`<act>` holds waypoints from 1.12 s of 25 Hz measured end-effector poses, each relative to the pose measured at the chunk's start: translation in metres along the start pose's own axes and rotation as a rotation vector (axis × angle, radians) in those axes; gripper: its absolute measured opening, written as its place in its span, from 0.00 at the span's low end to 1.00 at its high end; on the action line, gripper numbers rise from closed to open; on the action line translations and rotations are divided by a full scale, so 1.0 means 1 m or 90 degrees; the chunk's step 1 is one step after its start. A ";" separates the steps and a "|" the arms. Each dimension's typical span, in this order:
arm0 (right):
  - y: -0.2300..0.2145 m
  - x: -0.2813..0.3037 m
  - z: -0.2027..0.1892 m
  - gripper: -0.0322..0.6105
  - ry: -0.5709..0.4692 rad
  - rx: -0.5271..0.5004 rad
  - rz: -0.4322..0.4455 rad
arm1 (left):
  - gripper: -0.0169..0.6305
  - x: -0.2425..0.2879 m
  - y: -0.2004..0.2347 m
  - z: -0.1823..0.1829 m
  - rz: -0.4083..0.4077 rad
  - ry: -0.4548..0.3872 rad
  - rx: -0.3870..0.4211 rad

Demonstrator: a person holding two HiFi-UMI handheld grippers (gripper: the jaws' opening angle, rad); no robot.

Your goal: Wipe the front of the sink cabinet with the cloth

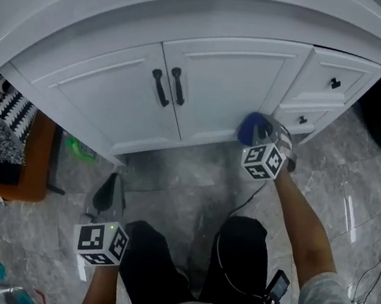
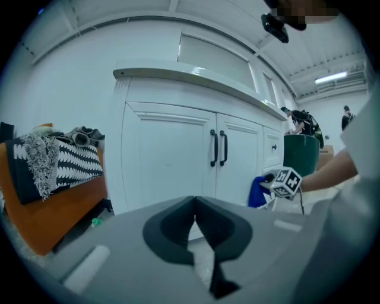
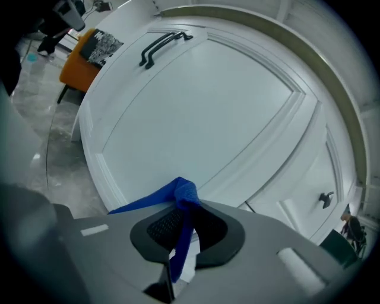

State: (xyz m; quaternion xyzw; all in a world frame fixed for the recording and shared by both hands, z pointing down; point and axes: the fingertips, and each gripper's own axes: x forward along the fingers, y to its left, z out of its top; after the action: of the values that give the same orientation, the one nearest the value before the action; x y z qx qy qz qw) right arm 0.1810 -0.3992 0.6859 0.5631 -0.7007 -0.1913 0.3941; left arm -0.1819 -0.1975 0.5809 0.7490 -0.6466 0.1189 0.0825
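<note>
The right tool is clamped on a blue, finely woven cloth, whose bunched fold sticks out past the jaws, just at the lower right corner of the right-hand door of the sink cabinet. The cabinet is smooth, glossy white with recessed panels, a pair of slim black bar handles where the doors meet, and small black knobs on the drawers further right. The left tool hangs low over the grey marbled floor, well left of the cloth, jaws together on nothing. Far left, black-and-white patterned fabric lies heaped on an orange seat.
</note>
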 end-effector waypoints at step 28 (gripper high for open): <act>-0.167 -0.086 0.153 0.10 -0.170 0.184 -0.100 | 0.04 -0.009 -0.005 0.027 -0.015 -0.048 -0.025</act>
State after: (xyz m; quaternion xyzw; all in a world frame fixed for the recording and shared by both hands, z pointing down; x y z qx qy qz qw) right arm 0.1748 -0.3944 0.4440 0.6367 -0.7206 -0.1916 0.1966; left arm -0.1763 -0.1957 0.5522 0.7587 -0.6425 0.0770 0.0744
